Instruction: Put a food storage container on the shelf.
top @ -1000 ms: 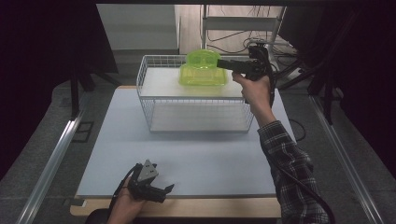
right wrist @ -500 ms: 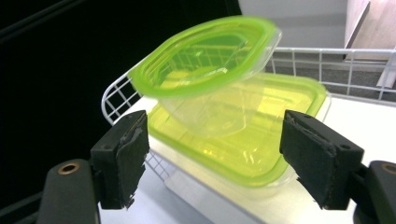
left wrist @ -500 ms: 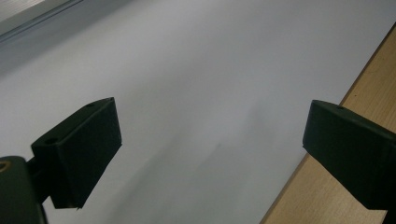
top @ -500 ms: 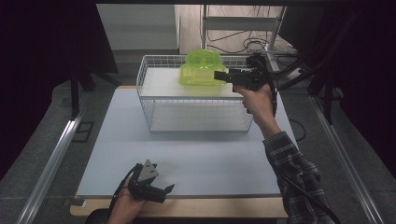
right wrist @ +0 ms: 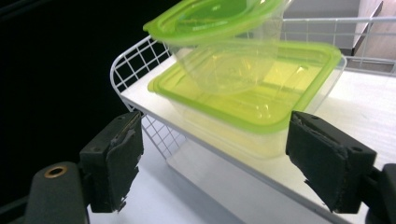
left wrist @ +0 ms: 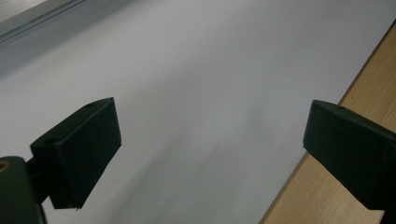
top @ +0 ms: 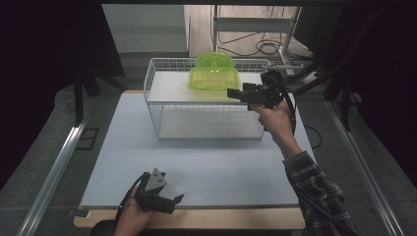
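Green-lidded containers: 2 clear plastic boxes with lime lids sit on the upper shelf of the white wire rack [top: 157,105]. Square container [right wrist: 252,100] rests flat on the shelf, toward the rack's far side as the high view gives it. Round container [right wrist: 219,28] sits on top of the square one's lid, tilted (its near edge touches the lid; its far edge is lifted). In the high view the pair reads as 1 green stack [top: 213,73] just inside the rack's rear rail.

Right gripper [top: 236,93]: held level at the rack's right end, at the height of the upper shelf, jaws pointing across the shelf toward the stack. Jaws have just been opening; they stand wide apart, with nothing pressed between the pads. In the right gripper view the square container shows between and beyond the 2 pads, not touched by either; the pad faces look worn and ragged.

Left gripper [top: 174,200]: well apart from the rack, down at the near edge of the white table mat [top: 211,167], held low in the left hand [top: 133,219]. Jaws wide apart, nothing between them; the left gripper view looks along the mat, with the wooden table edge [left wrist: 327,186] to one side.
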`<action>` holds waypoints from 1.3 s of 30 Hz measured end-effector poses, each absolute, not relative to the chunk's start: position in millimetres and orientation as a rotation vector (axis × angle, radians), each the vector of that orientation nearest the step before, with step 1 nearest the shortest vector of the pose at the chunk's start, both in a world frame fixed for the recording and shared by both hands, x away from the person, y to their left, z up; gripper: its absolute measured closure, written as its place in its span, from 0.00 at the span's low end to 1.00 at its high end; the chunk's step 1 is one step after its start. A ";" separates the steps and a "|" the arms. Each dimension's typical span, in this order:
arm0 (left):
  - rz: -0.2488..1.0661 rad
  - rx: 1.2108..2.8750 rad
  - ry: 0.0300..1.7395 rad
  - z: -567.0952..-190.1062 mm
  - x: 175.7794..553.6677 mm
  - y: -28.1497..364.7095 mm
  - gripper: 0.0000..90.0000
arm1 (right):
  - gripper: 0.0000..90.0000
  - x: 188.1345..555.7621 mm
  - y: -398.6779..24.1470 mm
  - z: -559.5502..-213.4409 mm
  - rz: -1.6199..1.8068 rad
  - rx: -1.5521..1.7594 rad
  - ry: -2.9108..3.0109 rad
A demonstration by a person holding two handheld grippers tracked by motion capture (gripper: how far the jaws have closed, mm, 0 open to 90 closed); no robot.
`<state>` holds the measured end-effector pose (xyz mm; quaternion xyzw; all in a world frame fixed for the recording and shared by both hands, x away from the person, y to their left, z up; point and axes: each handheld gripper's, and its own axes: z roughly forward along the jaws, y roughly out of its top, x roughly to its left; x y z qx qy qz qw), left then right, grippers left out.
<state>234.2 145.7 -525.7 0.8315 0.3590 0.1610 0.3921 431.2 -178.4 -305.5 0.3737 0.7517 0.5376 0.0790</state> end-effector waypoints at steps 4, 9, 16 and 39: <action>0.408 2.115 0.911 -526.2 234.3 145.4 0.04 | 0.19 427.9 -179.6 -311.5 1.593 1.103 2.269; 0.412 2.118 0.910 -526.5 234.3 145.0 0.04 | 0.18 424.8 -179.9 -317.6 1.575 1.089 2.292; 0.412 2.109 0.911 -526.1 234.4 145.8 0.04 | 0.16 417.9 -182.3 -329.0 1.546 1.074 2.317; 0.412 2.124 0.905 -526.9 234.6 145.2 0.04 | 0.10 402.7 -194.6 -358.9 1.455 1.049 2.372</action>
